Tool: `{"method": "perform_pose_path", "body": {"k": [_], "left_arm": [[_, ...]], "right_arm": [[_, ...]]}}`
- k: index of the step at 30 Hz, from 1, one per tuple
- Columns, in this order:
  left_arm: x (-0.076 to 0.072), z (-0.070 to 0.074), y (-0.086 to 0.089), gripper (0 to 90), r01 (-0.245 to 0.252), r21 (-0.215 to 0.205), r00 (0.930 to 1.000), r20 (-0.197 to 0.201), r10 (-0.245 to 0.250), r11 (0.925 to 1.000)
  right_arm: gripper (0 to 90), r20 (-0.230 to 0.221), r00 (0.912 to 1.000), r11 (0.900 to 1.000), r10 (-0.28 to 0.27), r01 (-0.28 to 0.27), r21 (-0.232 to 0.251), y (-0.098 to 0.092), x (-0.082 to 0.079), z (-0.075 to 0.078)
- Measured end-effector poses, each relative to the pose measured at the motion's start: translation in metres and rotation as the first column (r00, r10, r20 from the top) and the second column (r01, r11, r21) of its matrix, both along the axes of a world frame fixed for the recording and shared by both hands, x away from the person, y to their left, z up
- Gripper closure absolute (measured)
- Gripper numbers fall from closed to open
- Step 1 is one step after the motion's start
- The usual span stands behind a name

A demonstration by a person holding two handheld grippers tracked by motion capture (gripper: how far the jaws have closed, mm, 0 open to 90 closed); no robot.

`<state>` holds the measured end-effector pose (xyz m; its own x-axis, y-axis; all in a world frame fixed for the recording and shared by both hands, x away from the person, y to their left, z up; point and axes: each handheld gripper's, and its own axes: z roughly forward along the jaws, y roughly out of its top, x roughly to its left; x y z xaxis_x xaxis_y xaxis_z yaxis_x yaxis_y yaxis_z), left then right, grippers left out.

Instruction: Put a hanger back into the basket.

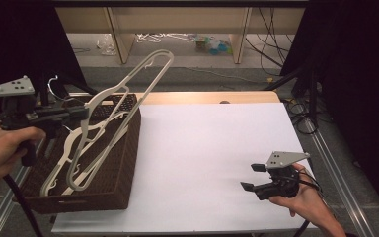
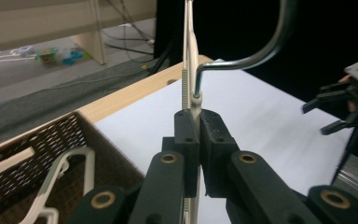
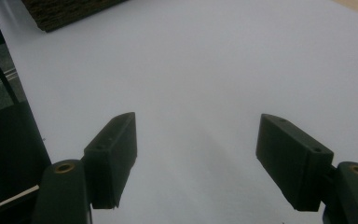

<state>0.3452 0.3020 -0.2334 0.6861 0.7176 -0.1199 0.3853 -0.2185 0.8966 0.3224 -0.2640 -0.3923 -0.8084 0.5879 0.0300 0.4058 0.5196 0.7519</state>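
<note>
My left gripper (image 1: 81, 112) is pinched tight on 1 white plastic hanger (image 1: 123, 106), holding it at the neck right where the metal hook (image 2: 242, 56) enters the plastic; in the left gripper view the jaws sit pressed together on that thin edge. The hanger hangs tilted above the wicker basket (image 1: 121, 168), 1 arm sticking up and away toward the far side, the other slanting down over the basket's inside, and I can't tell if its low end touches the pile. More hangers (image 1: 81, 148) lie loose in the basket below it. My guess on handling: light, stiff, smooth plastic, a long lever, so it will likely swing or pivot in the pinch if I move fast; the neck by the hook is the best hold, near balance, and the hook may snag the others. My right gripper (image 1: 253, 177) rests low over the white table sheet (image 1: 212, 143) at the near right, jaws spread with nothing between them, well apart from the hanger. Next probably carry it right onto the sheet, or hand the free arm to the right gripper.
</note>
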Motion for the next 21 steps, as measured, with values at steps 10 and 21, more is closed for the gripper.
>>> {"method": "perform_pose_path", "body": {"k": [10,21], "left_arm": [[0.015,-0.039,0.030,85.7,-0.087,0.107,0.9945,-0.048,0.092,0.9904],[0.021,-0.064,0.056,85.7,-0.152,0.159,0.9824,-0.084,0.166,0.9756]], "right_arm": [[24.7,0.001,0.9998,1.000,-0.020,0.020,0.003,-0.002,0.000,-0.005],[22.9,-0.001,0.9996,1.000,-0.028,0.028,0.004,-0.002,-0.001,-0.009]]}}
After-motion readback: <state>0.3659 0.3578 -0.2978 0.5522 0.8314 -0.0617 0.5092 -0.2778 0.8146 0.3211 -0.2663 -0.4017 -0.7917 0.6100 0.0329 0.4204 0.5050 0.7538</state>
